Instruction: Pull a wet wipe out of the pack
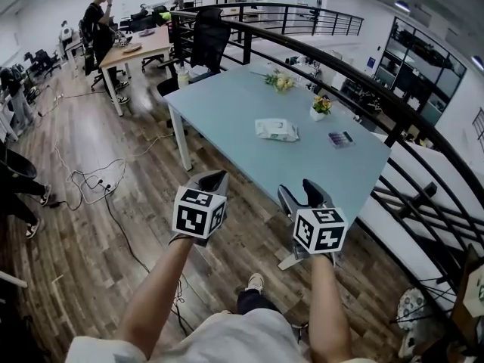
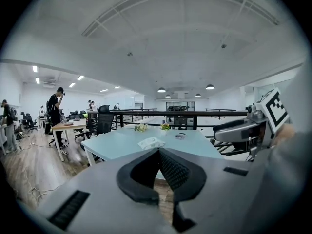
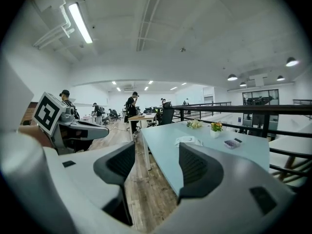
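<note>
The wet wipe pack [image 1: 276, 129], white and flat, lies near the middle of the light blue table [image 1: 227, 104]. Both grippers are held in the air short of the table's near edge, well apart from the pack. My left gripper [image 1: 215, 178] is shut with nothing between its jaws; in the left gripper view its pads [image 2: 171, 168] meet below the pack [image 2: 151, 142]. My right gripper [image 1: 300, 193] is open and empty. In the right gripper view the pack [image 3: 188, 140] shows beyond the gap of the right gripper [image 3: 156, 155].
On the table's far side stand a small flower pot [image 1: 321, 107], a loose bunch of flowers [image 1: 281, 82] and a small dark tray [image 1: 341, 138]. A black railing [image 1: 423, 127] runs along the right. An office chair [image 1: 204, 40], cables [image 1: 94, 180] and a standing person [image 1: 98, 21] are to the left.
</note>
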### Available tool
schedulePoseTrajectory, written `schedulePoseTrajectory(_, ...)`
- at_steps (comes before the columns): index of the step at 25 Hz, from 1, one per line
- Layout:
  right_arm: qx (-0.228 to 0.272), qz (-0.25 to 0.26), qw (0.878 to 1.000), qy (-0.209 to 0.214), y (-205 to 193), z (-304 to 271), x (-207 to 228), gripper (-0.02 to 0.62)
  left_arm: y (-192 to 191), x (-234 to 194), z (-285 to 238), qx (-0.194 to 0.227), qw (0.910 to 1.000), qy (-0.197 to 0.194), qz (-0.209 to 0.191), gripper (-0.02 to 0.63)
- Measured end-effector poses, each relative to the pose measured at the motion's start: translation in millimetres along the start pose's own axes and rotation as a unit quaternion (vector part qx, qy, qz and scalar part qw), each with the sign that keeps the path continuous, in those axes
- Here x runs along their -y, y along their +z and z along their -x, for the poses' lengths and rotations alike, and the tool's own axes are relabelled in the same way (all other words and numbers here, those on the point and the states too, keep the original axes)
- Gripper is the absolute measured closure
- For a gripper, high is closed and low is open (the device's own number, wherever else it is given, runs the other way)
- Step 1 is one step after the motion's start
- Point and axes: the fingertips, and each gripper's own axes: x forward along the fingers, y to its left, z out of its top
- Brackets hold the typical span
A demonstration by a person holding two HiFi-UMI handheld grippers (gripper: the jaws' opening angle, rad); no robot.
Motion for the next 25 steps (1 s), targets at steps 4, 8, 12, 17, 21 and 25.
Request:
schedulePoseTrajectory(4,0.001,-0.001,1.000,0.001,-1,-11,6,0.331,0,-3,-9,0.001,1.0000,-0.001,0.001,0.613)
schedulePoseTrajectory(8,0.000,-0.002,1.000,-0.001,1,-27,19,0.331,5,-13,-26,-0.003,1.0000,0.005,-0.004,0.615)
schedulePoseTrajectory(12,0.002,-0.004,1.000,0.000,8,-51,33,0.331,14,-27,-49,-0.006,0.9999,0.011,-0.006,0.615)
schedulePoseTrajectory(17,0.004,-0.001,1.000,0.002,18,-84,54,0.331,25,-46,-84,-0.009,0.9998,0.019,-0.006,0.615)
schedulePoseTrajectory(21,0.003,0.000,1.000,0.000,25,-113,73,0.331,33,-63,-114,-0.011,0.9996,0.024,-0.006,0.615)
schedulePoseTrajectory(25,0.000,0.002,1.000,-0.002,29,-140,90,0.331,37,-76,-142,-0.016,0.9995,0.025,-0.008,0.615)
